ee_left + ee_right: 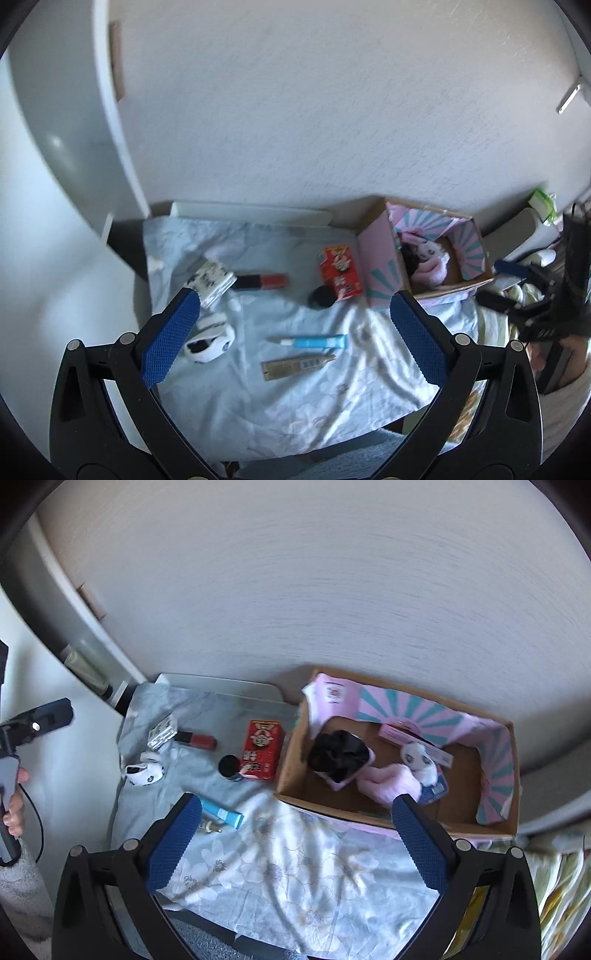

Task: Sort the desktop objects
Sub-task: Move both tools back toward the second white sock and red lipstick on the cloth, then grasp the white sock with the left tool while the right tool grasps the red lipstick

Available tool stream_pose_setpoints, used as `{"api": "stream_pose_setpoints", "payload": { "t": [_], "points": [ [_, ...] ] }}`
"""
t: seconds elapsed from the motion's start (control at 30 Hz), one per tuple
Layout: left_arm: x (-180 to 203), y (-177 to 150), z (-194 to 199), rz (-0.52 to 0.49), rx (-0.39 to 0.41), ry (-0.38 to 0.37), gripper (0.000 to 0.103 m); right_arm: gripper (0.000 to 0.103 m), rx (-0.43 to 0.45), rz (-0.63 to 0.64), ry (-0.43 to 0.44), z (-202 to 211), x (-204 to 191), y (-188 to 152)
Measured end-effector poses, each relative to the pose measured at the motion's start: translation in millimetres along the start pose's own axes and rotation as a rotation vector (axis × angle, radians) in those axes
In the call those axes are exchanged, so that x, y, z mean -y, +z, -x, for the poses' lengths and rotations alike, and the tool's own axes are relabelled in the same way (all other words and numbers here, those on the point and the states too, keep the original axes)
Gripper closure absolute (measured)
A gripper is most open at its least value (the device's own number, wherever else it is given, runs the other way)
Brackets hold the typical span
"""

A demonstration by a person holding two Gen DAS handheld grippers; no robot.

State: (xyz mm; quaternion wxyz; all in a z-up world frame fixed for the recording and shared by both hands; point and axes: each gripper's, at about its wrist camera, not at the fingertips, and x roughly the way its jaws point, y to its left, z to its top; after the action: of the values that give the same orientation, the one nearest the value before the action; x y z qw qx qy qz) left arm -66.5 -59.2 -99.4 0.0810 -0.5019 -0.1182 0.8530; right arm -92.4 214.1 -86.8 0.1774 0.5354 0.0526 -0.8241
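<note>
Cardboard-light red carton [340, 272] looks stiff; I'd pinch its long sides. Both my left gripper [295, 332] and right gripper [295, 834] hang with jaws spread, empty.

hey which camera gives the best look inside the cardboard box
The right wrist view: it looks down into the cardboard box, showing the black bundle and pink plush on its floor. The left wrist view sees the box farther off, its interior mostly hidden.

Right finger [417, 834] hides the cardboard box [461, 827] front rim.
</note>
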Motion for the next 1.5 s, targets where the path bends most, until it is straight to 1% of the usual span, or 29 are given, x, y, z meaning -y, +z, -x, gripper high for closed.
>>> {"api": "stream_pose_setpoints", "payload": {
  "t": [0.1, 0.23, 0.3, 0.37, 0.4, 0.47, 0.5, 0.57, 0.6, 0.67, 0.77, 0.9, 0.97, 1.07, 1.13, 1.2, 1.27, 1.33, 1.4, 1.43, 1.5],
  "points": [
    [-16.0, -20.5, -6.0, 0.027, 0.003, 0.035, 0.000, 0.000, 0.002, 0.032, 0.040, -4.8, -14.1, 8.5],
    [-37.3, -48.5, -17.4, 0.077, -0.020, 0.038, 0.000, 0.000, -0.009, 0.092, 0.060, -18.3, -35.7, 21.3],
    [-43.9, -61.7, -23.5, 0.080, -0.023, 0.058, 0.000, 0.000, -0.023, 0.127, 0.078, -28.3, -49.3, 27.2],
    [-47.3, -71.8, -28.1, 0.068, -0.009, 0.065, 0.000, 0.000, -0.036, 0.172, 0.095, -39.8, -65.3, 32.6],
    [-49.6, -78.4, -32.5, 0.054, 0.011, 0.062, 0.001, 0.000, -0.040, 0.191, 0.102, -44.3, -71.4, 34.3],
    [-51.9, -84.6, -40.2, 0.026, 0.024, 0.072, 0.002, 0.000, -0.048, 0.234, 0.120, -54.8, -86.4, 38.0],
    [-53.7, -86.3, -47.3, 0.004, 0.026, 0.098, 0.003, 0.000, -0.056, 0.249, 0.132, -58.7, -91.3, 39.6],
    [-55.6, -88.1, -57.0, -0.034, 0.022, 0.121, 0.004, 0.000, -0.073, 0.285, 0.153, -69.8, -102.6, 43.4],
    [-56.9, -88.9, -64.4, -0.064, 0.014, 0.128, 0.007, 0.001, -0.086, 0.311, 0.160, -77.0, -108.5, 45.3],
    [-59.8, -90.5, -74.9, -0.085, 0.001, 0.119, 0.015, 0.003, -0.101, 0.374, 0.159, -92.3, -119.7, 47.6],
    [-62.9, -94.5, -92.0, -0.119, -0.019, 0.137, 0.021, 0.003, -0.129, 0.458, 0.152, -117.6, -130.4, 45.2],
    [-58.1, -99.8, -106.1, -0.206, -0.014, 0.190, 0.024, 0.008, -0.212, 0.539, 0.155, -160.6, -140.6, 40.3],
    [-56.4, -101.0, -112.9, -0.250, -0.015, 0.218, 0.024, 0.010, -0.233, 0.575, 0.151, -179.2, -145.3, 38.0],
    [-55.1, -101.5, -121.9, -0.302, -0.016, 0.280, 0.024, 0.014, -0.249, 0.606, 0.163, -198.1, -149.6, 36.4],
    [-55.5, -102.0, -126.0, -0.316, -0.017, 0.286, 0.024, 0.016, -0.253, 0.621, 0.178, -208.1, -153.4, 35.9],
    [-57.3, -101.5, -131.7, -0.319, -0.029, 0.271, 0.024, 0.018, -0.256, 0.633, 0.188, -215.4, -156.7, 34.3],
    [-60.2, -101.0, -136.8, -0.318, -0.041, 0.260, 0.024, 0.023, -0.257, 0.653, 0.190, -221.2, -159.9, 33.3],
    [-63.6, -101.0, -142.6, -0.314, -0.059, 0.240, 0.027, 0.028, -0.260, 0.675, 0.183, -225.3, -162.4, 33.0],
    [-66.4, -102.0, -146.9, -0.308, -0.078, 0.219, 0.038, 0.032, -0.266, 0.694, 0.180, -228.7, -164.4, 33.8],
    [-67.4, -102.7, -148.4, -0.305, -0.086, 0.208, 0.039, 0.034, -0.270, 0.698, 0.180, -230.5, -165.0, 35.0],
    [-67.9, -105.9, -149.6, -0.307, -0.091, 0.199, 0.045, 0.037, -0.276, 0.702, 0.185, -233.1, -166.0, 37.6]
  ]
}}
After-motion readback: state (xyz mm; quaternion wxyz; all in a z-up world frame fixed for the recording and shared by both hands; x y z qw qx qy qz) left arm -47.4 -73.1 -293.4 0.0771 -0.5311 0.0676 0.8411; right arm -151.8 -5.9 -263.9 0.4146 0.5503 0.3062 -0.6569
